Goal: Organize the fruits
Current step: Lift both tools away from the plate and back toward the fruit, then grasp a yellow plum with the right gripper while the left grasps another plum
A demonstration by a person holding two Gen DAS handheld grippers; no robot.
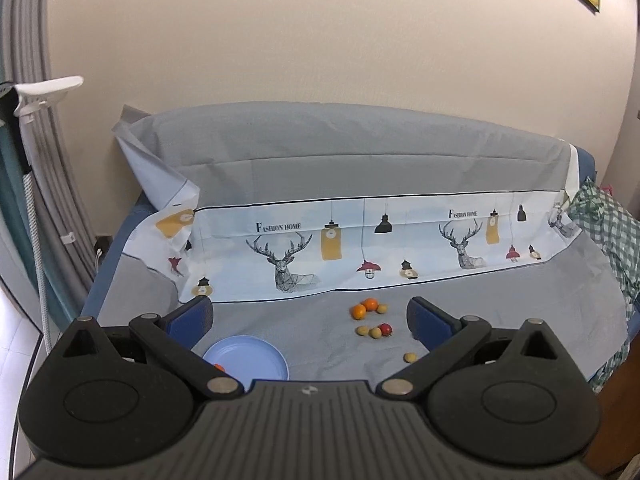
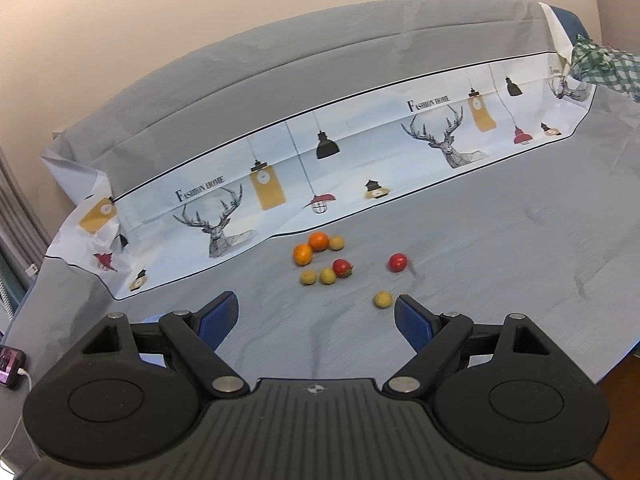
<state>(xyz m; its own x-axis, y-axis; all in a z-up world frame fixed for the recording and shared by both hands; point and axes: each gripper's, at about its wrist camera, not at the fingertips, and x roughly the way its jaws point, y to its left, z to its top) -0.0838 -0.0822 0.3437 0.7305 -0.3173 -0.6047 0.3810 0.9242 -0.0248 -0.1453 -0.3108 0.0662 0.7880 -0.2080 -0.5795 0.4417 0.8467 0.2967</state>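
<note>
The fruits lie loose on the grey cloth [image 2: 500, 240]: two oranges [image 2: 303, 254] touching at the back with a yellow-green fruit [image 2: 336, 243] at their 3 o'clock, then a row of two small yellow fruits [image 2: 327, 276] and a red one [image 2: 342, 267]. A second red fruit [image 2: 397, 262] sits apart at 3 o'clock of that row, and a lone yellow one [image 2: 382, 299] lies nearest, just beside the right gripper's [image 2: 316, 314] fingertip. The blue plate [image 1: 256, 354] waits at 8 o'clock of the cluster in the left view; something orange-red [image 1: 219, 367] shows at its near edge — possibly one fruit already placed, though it is mostly hidden. So nearly everything is left to move. Both the left gripper [image 1: 310, 318] and the right stand spread wide, holding nothing.
</note>
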